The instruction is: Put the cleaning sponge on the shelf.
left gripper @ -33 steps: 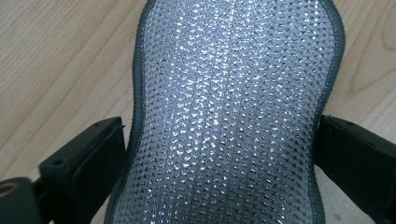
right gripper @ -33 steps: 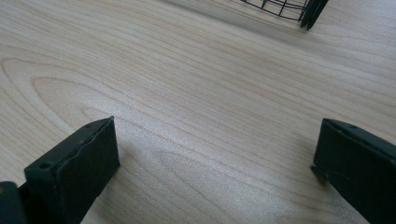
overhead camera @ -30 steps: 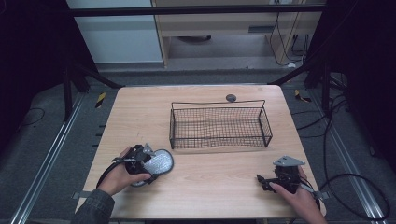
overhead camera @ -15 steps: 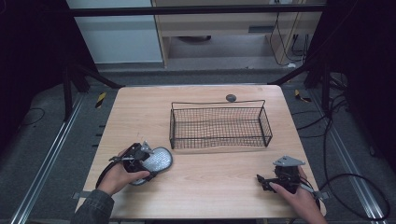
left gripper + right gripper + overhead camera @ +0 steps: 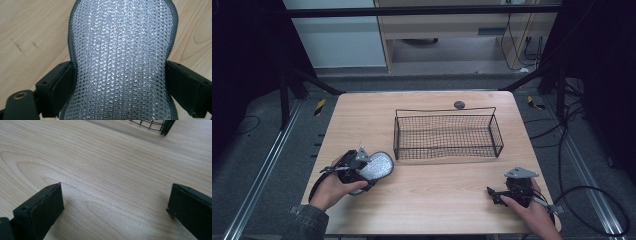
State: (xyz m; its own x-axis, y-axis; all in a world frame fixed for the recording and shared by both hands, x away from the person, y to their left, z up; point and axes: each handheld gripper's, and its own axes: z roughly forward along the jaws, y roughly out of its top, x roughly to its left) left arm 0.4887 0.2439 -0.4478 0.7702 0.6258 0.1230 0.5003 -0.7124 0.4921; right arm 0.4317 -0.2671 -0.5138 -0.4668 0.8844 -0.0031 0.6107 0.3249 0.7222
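The left hand-held gripper [image 5: 120, 82] clamps a silver mesh pad [image 5: 121, 57]; the right hand-held gripper [image 5: 115, 207] rests spread wide on the counter [image 5: 105, 165].

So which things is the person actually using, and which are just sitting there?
In use, as far as I can judge:
- left gripper, shut on the shiny silver mesh oval pad with dark edging
- black wire basket, probably where it goes

Just lying about:
- small dark round thing behind the basket
- right gripper, open, holding nothing
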